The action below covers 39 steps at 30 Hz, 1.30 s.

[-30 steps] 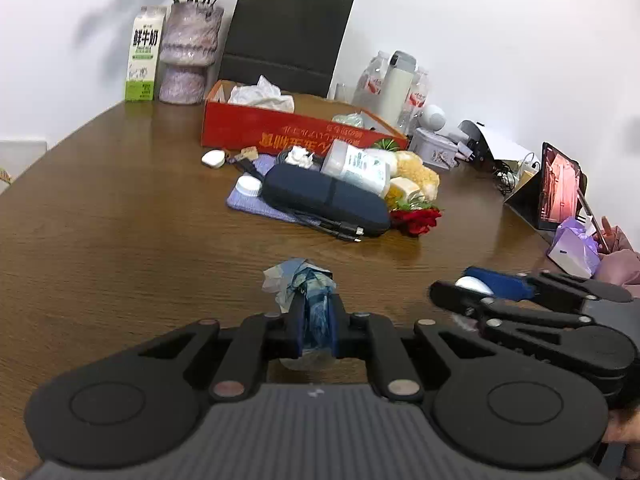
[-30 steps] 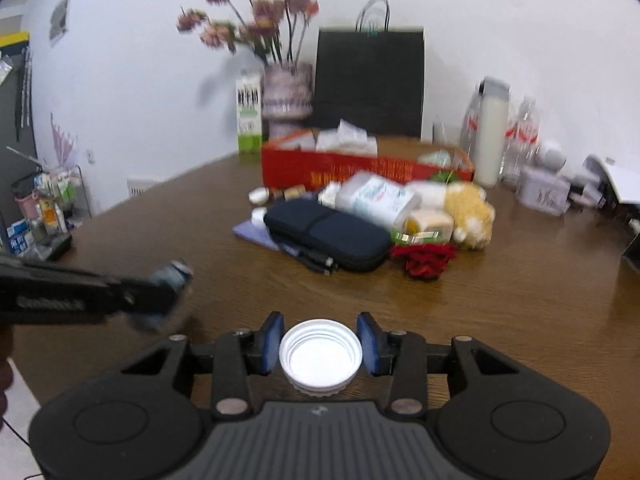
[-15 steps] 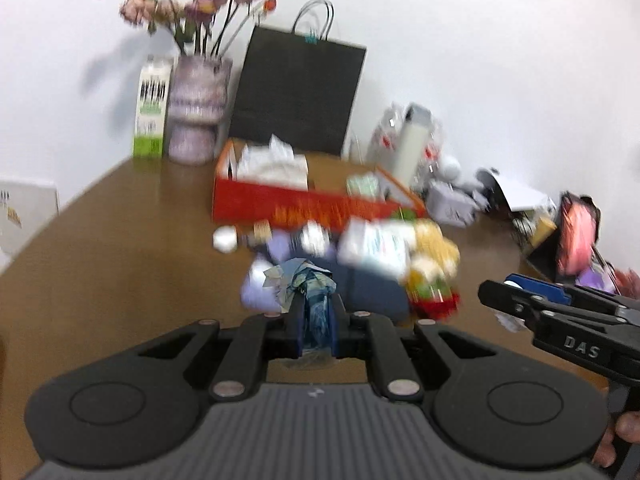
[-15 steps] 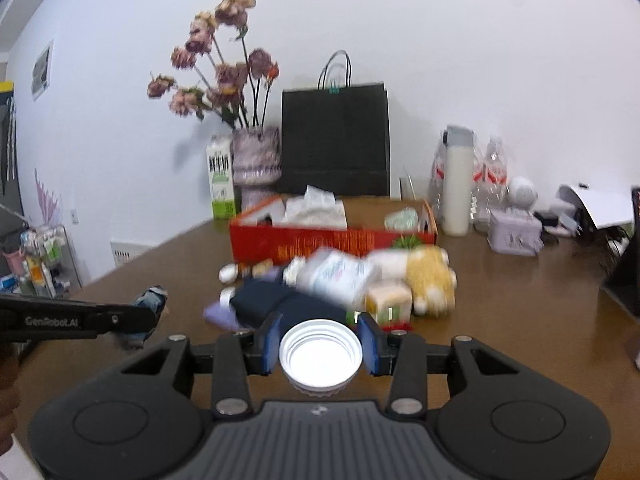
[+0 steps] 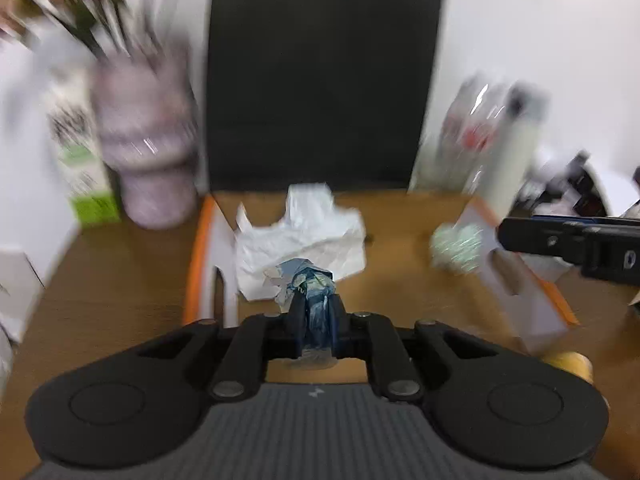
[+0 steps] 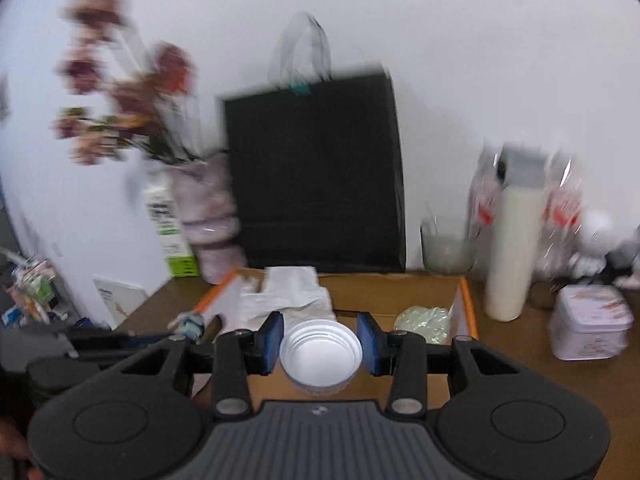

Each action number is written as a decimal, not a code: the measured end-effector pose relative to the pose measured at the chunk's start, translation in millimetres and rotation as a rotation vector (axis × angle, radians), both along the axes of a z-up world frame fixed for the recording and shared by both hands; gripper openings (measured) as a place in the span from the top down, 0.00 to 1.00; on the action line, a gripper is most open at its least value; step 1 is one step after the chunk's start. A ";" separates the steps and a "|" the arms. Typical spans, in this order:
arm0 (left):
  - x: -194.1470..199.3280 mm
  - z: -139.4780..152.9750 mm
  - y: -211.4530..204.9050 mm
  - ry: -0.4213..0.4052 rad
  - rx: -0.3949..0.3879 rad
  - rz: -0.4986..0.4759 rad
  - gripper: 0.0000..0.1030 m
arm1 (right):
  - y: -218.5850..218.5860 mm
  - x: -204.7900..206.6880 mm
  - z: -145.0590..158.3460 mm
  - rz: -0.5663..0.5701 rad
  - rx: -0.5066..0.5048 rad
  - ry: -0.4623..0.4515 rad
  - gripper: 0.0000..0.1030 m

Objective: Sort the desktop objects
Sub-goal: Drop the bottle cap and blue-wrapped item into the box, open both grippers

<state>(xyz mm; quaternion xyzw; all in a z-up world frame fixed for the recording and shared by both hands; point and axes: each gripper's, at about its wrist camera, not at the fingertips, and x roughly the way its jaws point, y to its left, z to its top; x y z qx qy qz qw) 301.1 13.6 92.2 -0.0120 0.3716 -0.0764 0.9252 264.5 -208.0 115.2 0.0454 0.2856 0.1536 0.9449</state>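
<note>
My left gripper (image 5: 316, 312) is shut on a crumpled blue-and-white wrapper (image 5: 310, 284) and holds it over the open cardboard box (image 5: 204, 248). My right gripper (image 6: 320, 340) is shut on a white plastic lid (image 6: 320, 354) and holds it over the same box (image 6: 466, 312). White crumpled paper (image 5: 308, 236) and a pale green wad (image 5: 458, 246) lie inside the box. The right gripper shows at the right edge of the left wrist view (image 5: 568, 240); the left gripper with its wrapper shows at the left of the right wrist view (image 6: 188, 326).
A black paper bag (image 6: 320, 176) stands behind the box. A vase with dried flowers (image 5: 148, 148) and a milk carton (image 6: 170, 236) are at the back left. A white bottle (image 6: 512, 248), a glass (image 6: 446, 250) and a small tin (image 6: 590, 322) stand at the right.
Both grippers have moved forward across the table, from near the front edge to over the box, each still holding its object. The view is motion-blurred.
</note>
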 end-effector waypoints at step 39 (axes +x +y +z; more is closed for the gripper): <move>-201.8 4.6 43.3 -0.074 -0.102 0.162 0.01 | -18.6 -104.7 -21.3 -0.103 -0.041 0.063 0.10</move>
